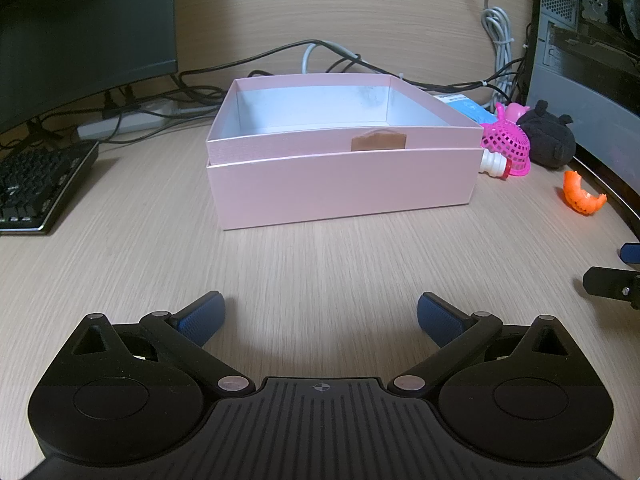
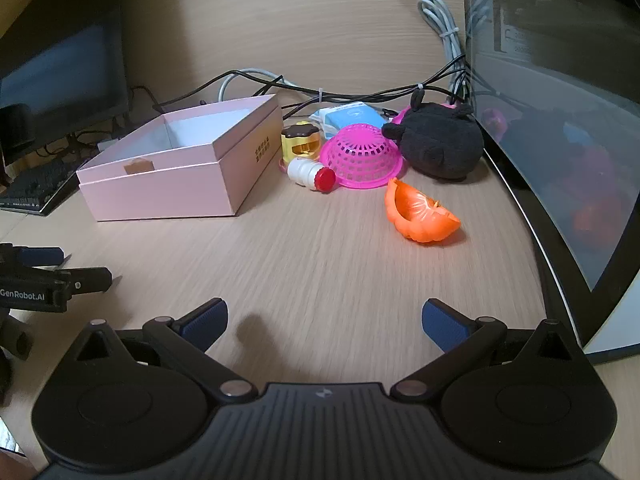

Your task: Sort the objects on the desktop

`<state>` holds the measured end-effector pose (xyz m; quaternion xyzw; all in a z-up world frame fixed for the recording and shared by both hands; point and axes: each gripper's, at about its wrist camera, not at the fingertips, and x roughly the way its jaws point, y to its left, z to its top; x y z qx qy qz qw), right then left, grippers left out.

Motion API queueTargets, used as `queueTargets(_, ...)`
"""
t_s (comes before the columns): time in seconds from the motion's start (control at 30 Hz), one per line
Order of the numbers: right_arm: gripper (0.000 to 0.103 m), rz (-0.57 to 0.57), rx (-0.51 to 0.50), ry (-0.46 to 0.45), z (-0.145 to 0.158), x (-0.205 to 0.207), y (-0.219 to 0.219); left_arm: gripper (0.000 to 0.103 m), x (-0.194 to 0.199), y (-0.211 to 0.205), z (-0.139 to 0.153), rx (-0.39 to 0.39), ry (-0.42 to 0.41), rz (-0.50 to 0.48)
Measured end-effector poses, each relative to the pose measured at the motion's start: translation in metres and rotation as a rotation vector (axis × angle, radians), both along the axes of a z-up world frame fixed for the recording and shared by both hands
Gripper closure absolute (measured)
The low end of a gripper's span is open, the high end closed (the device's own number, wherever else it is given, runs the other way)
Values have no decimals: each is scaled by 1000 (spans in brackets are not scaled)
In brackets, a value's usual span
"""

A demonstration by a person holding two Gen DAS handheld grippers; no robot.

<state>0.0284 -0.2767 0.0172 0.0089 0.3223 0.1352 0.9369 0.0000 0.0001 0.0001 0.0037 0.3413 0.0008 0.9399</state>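
Though partly box-hidden, pink basket.

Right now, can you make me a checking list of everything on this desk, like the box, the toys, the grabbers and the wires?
Surface: wooden desk, bare in front of both grippers.
Job's things: pink box open, nothing seen inside; orange toy slice lying apart from the others; pink basket upside down; white bottle with red cap on its side against the basket; black plush; yellow toy beside the box; blue packet behind.
Clutter: nothing seen.
Grippers: left gripper and right gripper, fingers apart, both holding nothing.
Cables: black and white cables behind the box.
Surroundings: keyboard, monitor, computer case.
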Motion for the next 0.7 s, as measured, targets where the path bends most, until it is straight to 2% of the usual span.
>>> queueTargets(0.7,0,6,-14,2,0,1,2,0,0,0,0,0,0,-1)
